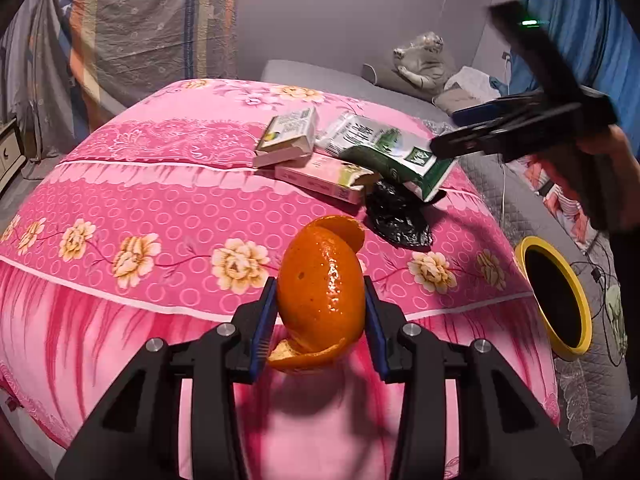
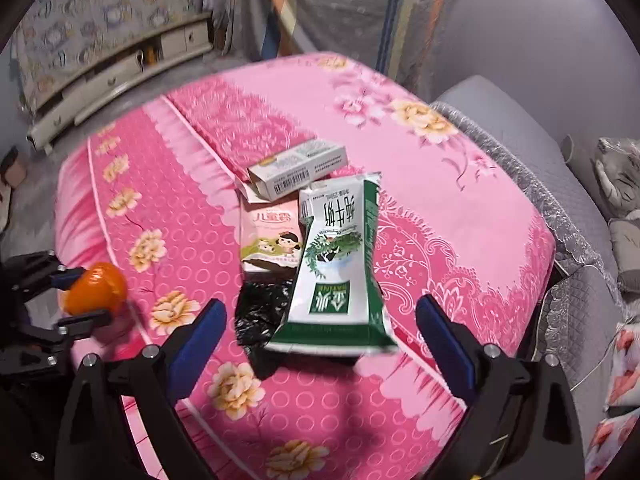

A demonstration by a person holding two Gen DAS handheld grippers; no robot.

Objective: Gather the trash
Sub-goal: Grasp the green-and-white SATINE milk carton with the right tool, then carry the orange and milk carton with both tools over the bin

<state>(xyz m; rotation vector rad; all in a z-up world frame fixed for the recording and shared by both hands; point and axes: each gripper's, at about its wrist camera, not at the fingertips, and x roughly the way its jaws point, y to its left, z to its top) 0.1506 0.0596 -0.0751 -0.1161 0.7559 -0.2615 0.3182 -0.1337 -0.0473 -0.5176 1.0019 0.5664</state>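
My left gripper [image 1: 320,320] is shut on an orange peel [image 1: 322,292] and holds it above the pink floral bedspread [image 1: 160,208]; the peel also shows in the right wrist view [image 2: 96,288]. My right gripper [image 2: 320,328] is open and hovers above a green-and-white milk carton [image 2: 340,264], with a finger on either side of it. The carton [image 1: 384,152] lies on a crumpled black plastic bag [image 1: 396,216] and a pink box [image 1: 324,178]. A white-and-green box [image 1: 286,138] lies just beyond them.
A yellow-rimmed black bin [image 1: 556,296] stands at the bed's right side. A grey sofa with cushions [image 1: 424,68] is behind the bed. White drawers [image 2: 116,76] stand along the far wall. A blue curtain [image 1: 576,12] hangs at the right.
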